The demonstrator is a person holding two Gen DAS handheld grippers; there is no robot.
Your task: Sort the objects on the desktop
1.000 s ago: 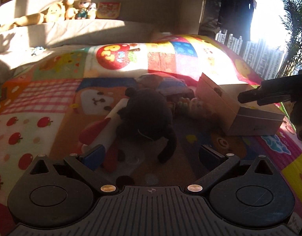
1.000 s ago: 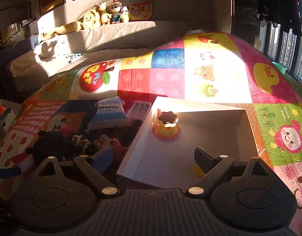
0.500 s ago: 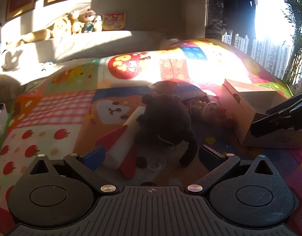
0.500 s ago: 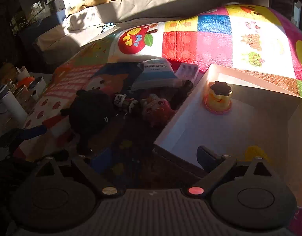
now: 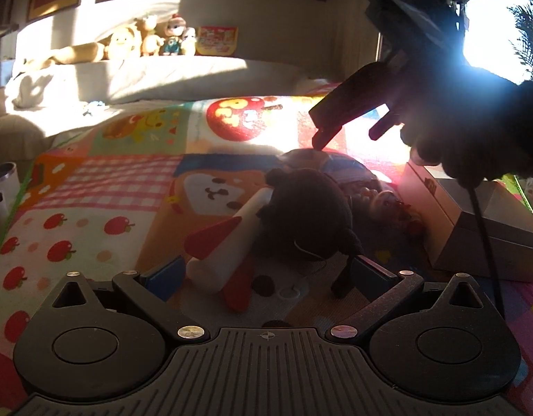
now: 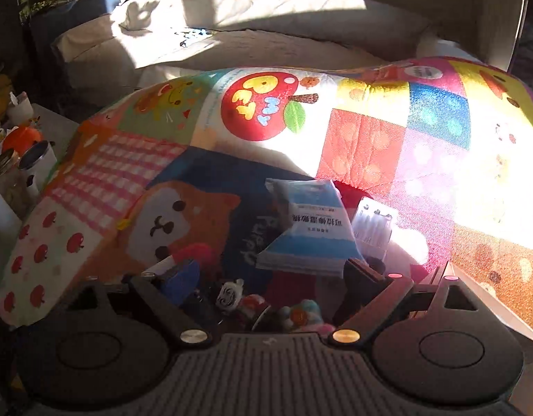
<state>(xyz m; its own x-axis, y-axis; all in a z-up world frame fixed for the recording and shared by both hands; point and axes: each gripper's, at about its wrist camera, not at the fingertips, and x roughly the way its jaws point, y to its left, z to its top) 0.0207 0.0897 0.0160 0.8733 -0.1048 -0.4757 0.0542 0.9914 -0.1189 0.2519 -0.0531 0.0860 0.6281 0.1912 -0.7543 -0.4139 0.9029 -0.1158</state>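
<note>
Swinging away from the cardboard box, the right gripper (image 6: 266,277) now hangs over the heap of small toys on the patchwork mat (image 6: 93,187), where a second ago it looked down into the box interior; its jaws, which narrowed a touch in the last half second, stand wide with nothing clamped between them. Just left of its left finger lies the red-and-white rocket toy (image 6: 183,256), partly hidden; directly between and below the fingers sit several small figurines (image 6: 231,294), too dim to name; ahead and slightly right rests a blue-and-white packet (image 6: 311,232), with a clear plastic case (image 6: 374,225) touching its right side. The box edge (image 6: 488,298) shows at far right. From the left wrist view, the left gripper (image 5: 266,274) points shallowly down, jaws spread and empty, framing the rocket and a black plush (image 5: 308,215) lying against it. Above right, the right gripper (image 5: 349,128) tilts down over the pile, held by a dark gloved hand (image 5: 474,128), with the cardboard box (image 5: 474,228) to the right.
</note>
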